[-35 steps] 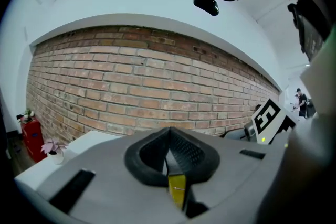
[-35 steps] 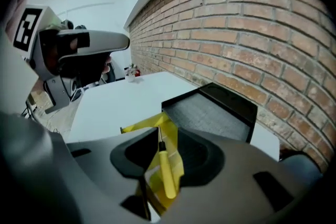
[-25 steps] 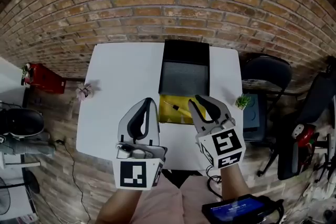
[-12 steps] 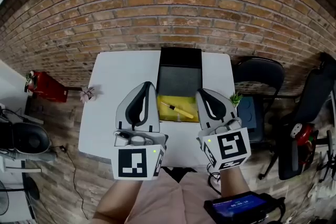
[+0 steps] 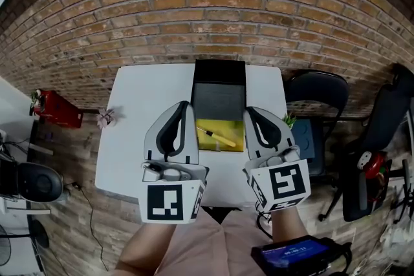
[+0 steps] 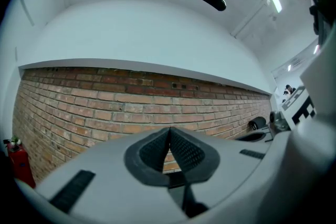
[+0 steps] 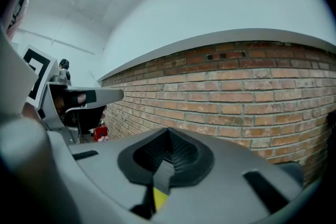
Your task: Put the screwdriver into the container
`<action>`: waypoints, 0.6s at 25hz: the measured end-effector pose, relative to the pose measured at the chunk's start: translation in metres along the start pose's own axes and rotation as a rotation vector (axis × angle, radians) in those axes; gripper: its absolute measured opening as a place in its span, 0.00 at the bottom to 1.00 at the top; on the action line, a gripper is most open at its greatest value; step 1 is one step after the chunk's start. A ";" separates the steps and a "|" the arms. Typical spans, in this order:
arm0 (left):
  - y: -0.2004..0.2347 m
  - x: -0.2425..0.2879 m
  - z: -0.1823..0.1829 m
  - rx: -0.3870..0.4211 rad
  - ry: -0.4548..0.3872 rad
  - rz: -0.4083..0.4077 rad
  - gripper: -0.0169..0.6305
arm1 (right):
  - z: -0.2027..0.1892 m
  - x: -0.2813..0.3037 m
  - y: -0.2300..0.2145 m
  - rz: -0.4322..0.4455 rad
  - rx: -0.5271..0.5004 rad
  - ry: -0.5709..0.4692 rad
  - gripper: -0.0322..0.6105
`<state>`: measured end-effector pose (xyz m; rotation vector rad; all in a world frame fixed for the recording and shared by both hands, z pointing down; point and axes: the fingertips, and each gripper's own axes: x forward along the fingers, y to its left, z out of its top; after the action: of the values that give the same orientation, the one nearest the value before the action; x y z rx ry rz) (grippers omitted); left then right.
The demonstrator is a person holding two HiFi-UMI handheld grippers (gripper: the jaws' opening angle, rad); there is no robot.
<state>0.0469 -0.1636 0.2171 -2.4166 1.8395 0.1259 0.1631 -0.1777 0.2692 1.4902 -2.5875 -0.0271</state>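
Right gripper (image 5: 251,114) has backed off the yellow container (image 5: 234,128) since a second ago and snapped shut on nothing. It's now level with the left gripper (image 5: 182,106), also clenched empty. Screwdriver (image 5: 217,136) lies flat inside the container, just near-side of the black box (image 5: 220,72), so I'd just keep both clear.
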 end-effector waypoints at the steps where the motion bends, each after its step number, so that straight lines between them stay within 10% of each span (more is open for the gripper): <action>1: -0.001 0.001 0.000 0.000 0.000 -0.002 0.05 | 0.000 0.000 -0.001 0.000 0.002 0.000 0.05; 15: -0.005 0.008 -0.008 0.000 0.018 0.002 0.05 | -0.006 0.006 -0.005 0.018 0.012 0.009 0.05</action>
<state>0.0539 -0.1715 0.2245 -2.4246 1.8495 0.1044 0.1655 -0.1850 0.2753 1.4675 -2.5985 -0.0026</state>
